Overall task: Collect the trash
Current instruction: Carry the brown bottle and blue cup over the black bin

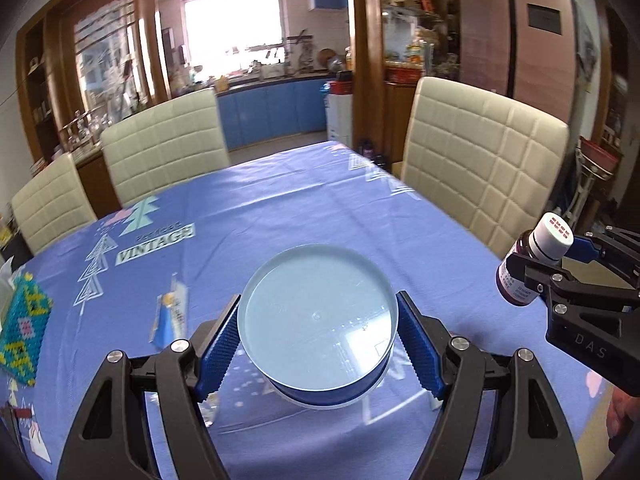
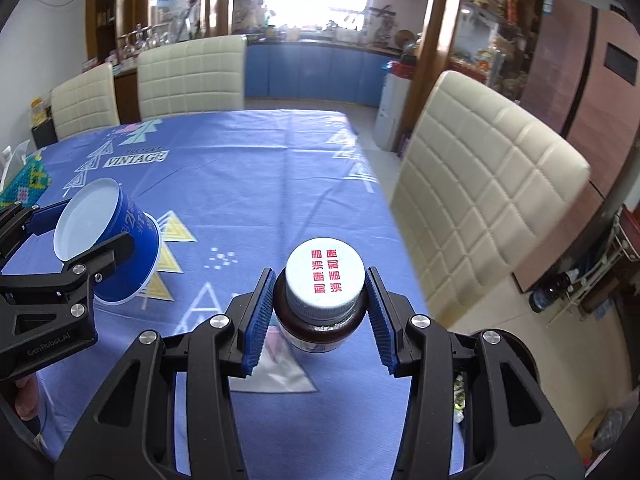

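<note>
My left gripper (image 1: 318, 344) is shut on a blue paper cup (image 1: 320, 320), held above the table with its pale base turned toward the camera. The right wrist view shows the same cup (image 2: 116, 240) at the left, its rim pointing away. My right gripper (image 2: 320, 312) is shut on a brown medicine bottle (image 2: 322, 320) with a white cap bearing red print. That bottle (image 1: 528, 268) hangs off the table's right edge in the left wrist view. A flat blue and white wrapper (image 1: 170, 316) lies on the purple tablecloth (image 1: 300, 208), left of the cup.
A beaded tissue box (image 1: 22, 324) sits at the table's left edge. Cream padded chairs stand at the far side (image 1: 164, 144) and at the right (image 1: 480, 176). A person's hand (image 2: 24, 396) holds the left gripper's handle. Kitchen cabinets lie beyond the table.
</note>
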Motion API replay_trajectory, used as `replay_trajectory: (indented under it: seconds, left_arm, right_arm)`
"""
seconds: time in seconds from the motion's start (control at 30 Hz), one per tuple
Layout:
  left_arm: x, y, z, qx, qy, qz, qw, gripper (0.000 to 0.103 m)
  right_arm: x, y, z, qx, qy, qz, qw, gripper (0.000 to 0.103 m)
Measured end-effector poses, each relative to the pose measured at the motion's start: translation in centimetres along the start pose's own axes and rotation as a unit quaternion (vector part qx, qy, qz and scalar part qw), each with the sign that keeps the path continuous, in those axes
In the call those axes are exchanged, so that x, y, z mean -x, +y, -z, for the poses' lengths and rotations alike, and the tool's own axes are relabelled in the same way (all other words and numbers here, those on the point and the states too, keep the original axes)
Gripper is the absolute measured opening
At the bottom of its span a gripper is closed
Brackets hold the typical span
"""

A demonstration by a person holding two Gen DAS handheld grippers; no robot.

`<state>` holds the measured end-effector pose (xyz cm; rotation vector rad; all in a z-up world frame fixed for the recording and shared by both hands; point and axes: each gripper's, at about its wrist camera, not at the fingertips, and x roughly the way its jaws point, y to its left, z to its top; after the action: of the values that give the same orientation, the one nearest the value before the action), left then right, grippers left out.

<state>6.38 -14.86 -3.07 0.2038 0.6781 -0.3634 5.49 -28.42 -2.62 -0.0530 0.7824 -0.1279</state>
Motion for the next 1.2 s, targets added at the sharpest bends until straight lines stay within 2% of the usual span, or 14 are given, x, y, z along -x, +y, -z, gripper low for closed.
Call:
replay_trajectory:
  seconds: [0.3,0.63,0.93,1.2]
  left_arm:
    - [0.7,-7.6,-2.3,-0.058,-0.023,0.053,0.9966,0.072]
    - [1.2,-15.0,-4.1,-0.110,-0.041,0.101,0.9880,0.072]
    - [1.1,-20.1,-5.2,-0.143,-0.048,0.127,0.9803,0.072]
    - [0.9,-23.7,-6.5,-0.156,-0.056,0.152,0.9743,0.072]
  right_arm:
    - [3.3,-6.9,1.6,-0.045,-0.016,0.055,0.997,0.047]
    - [6.2,-13.9,3.3,-0.090,-0.030,0.109,0.989,0.047]
    - [7.4,-19.3,4.6,-0.128,-0.036,0.144,0.981,0.047]
    - [8.1,-22.1,4.7,-0.147,-0.040,0.164,0.975,0.047]
